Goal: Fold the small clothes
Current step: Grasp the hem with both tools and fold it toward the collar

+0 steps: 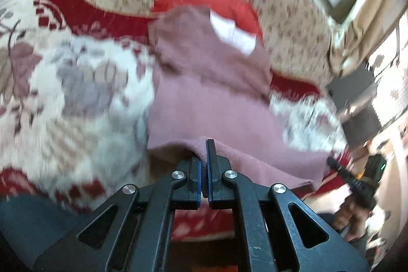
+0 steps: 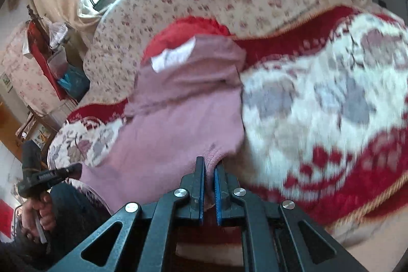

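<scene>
The left hand-held gripper [image 1: 203, 152] is pinching the near hem of the pink garment [image 1: 209, 93], jaws clamped on a ridge of cloth; the right hand-held gripper [image 2: 209, 170] is clamping the same hem at its other corner. The garment [image 2: 178, 124] is lying spread over the patterned sofa cover [image 2: 318, 103], its white label [image 2: 173, 55] showing at the far end. It is looking soft, light and limp, likely sagging between grips, so hem corners are suiting best.

Dusty-pink fleecy top [image 1: 211, 93] sprawls rumpled and half-folded, white tag [image 1: 233, 33] showing up at 12 o'clock, near hem bunched and lifted at 6 o'clock.
</scene>
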`<state>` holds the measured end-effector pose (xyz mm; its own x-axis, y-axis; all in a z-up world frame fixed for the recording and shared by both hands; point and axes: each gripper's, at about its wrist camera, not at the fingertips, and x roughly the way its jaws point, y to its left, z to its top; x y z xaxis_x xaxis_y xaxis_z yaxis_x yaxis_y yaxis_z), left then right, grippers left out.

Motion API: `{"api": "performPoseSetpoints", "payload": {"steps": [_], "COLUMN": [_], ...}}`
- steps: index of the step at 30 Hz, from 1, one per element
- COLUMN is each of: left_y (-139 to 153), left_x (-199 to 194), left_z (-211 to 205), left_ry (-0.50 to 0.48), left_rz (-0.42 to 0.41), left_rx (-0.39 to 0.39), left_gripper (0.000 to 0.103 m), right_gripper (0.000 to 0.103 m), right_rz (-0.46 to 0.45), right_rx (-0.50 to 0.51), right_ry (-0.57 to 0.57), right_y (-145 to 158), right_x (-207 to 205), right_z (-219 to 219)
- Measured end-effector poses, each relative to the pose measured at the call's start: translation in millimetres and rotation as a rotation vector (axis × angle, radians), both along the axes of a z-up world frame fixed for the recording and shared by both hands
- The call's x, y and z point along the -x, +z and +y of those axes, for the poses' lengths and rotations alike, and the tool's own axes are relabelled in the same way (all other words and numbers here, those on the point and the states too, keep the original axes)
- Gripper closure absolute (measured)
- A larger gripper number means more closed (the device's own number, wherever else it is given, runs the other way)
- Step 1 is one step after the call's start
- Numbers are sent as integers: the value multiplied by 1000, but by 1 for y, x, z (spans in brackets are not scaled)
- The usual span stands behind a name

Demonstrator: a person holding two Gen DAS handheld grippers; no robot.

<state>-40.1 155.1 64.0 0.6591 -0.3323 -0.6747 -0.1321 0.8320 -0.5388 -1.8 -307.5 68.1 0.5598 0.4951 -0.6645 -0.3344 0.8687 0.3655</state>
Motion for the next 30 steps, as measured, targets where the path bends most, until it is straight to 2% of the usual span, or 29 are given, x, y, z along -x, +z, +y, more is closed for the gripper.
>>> {"api": "performPoseSetpoints", "payload": {"steps": [3,6,9,16,19,23,30], "left_y": [21,26,27,24,16,4,-16], "left_x": [-23,-49,-81,-183,-219,-267,-308], "left_z": [12,22,32,47,51,58,58], "left_ry": [48,86,121,175,197,217,221], "left_rz": [-57,-76,-97,-135,-134,-136,-150], "left_rx": [-22,-30,-40,-95,-102,-74,-118], "left_gripper": [101,101,101,101,101,101,101], "right_gripper": [97,97,97,97,97,97,97], "right_rz": [-43,-71,-72,-127,-123,-89,-65], "right_rx": [-27,-80,-126,-146,-135,-113,-68], "right_ry": [-17,-40,-65,-142,-188,-231,-250], "right_y": [23,39,45,53,45,22,-9], "right_x": [-28,-61,-97,-181,-217,-261,-314], "right_z": [3,6,11,41,55,68,80]}}
